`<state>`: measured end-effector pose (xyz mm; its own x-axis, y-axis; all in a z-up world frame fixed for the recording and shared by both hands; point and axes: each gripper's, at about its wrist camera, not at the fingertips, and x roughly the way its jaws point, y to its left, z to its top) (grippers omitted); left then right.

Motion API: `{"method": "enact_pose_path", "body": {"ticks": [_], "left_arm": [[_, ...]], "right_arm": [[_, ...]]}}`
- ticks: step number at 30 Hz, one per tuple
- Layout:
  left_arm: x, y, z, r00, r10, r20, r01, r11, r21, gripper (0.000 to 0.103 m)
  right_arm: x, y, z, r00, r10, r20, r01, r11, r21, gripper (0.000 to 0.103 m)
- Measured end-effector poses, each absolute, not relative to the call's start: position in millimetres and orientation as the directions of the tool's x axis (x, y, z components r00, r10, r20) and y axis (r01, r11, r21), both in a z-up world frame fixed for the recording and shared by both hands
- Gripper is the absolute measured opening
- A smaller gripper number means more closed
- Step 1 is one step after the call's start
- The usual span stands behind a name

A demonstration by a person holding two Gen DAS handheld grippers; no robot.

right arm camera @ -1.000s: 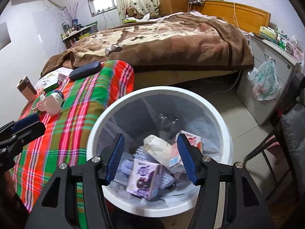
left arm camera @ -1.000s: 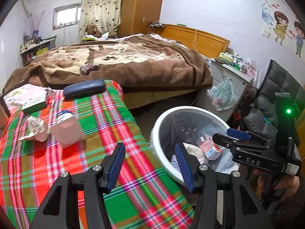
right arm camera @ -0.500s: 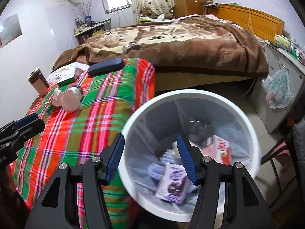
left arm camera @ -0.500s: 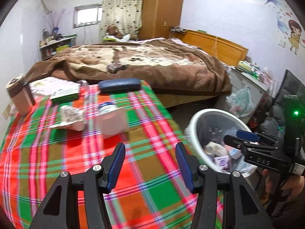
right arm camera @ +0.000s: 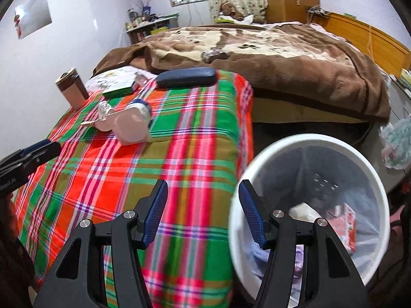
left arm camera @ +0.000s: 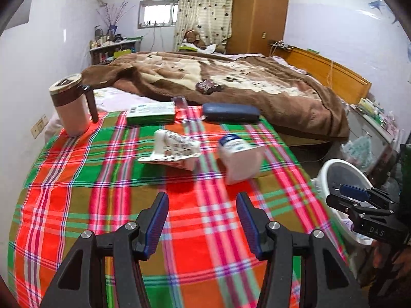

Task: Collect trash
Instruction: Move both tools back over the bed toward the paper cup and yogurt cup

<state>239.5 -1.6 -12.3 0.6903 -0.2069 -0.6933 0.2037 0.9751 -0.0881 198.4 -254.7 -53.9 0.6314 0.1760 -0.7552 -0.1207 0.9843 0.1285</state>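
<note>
Angling downward over the plaid-covered counter (left arm camera: 77, 197), the left tool (left arm camera: 202, 217) has its ribbed blue pads spread apart with only cloth showing between them; nothing is gripped. The right tool (right arm camera: 203, 211) likewise tilts down, jaws parted and empty, its left pad over the counter edge and its right pad over the rim of the round white plastic bin (right arm camera: 380, 187). The bin stands on the floor beside the counter, lined with a thin translucent bag and holding cartons and crumpled paper. The cloth is woven, checked in red, green and olive. Farther along it lies a crushed printed carton (left arm camera: 174, 150), flattened and creased, and just beside it a pale squarish plastic bottle (left arm camera: 241, 159) with a blue-and-white cap, lying on its side. Beyond these lie a flat green-and-white box (left arm camera: 150, 113) and a long dark-blue case (left arm camera: 231, 113) with rounded ends. A lidded cylindrical mug (left arm camera: 73, 105) stands upright at the far left corner. A bed with a plush brown blanket (left arm camera: 257, 84) lies behind.
</note>
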Motion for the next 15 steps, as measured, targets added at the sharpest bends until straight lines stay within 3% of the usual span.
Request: {"method": "enact_pose_path", "body": {"ticks": [9, 15], "left_arm": [[284.9, 12.5, -25.9, 0.666, -0.214, -0.715, 0.197, 0.974, -0.109, 0.054], [311.2, 7.4, -31.5, 0.675, -0.188, -0.713, 0.213, 0.976, -0.056, 0.054]], "right_arm": [[223.7, -228.6, -60.7, 0.607, 0.206, -0.768, -0.164, 0.977, 0.132, 0.059], [242.5, -214.5, -63.3, 0.595, 0.204, -0.777, -0.188, 0.976, 0.112, 0.059]]}}
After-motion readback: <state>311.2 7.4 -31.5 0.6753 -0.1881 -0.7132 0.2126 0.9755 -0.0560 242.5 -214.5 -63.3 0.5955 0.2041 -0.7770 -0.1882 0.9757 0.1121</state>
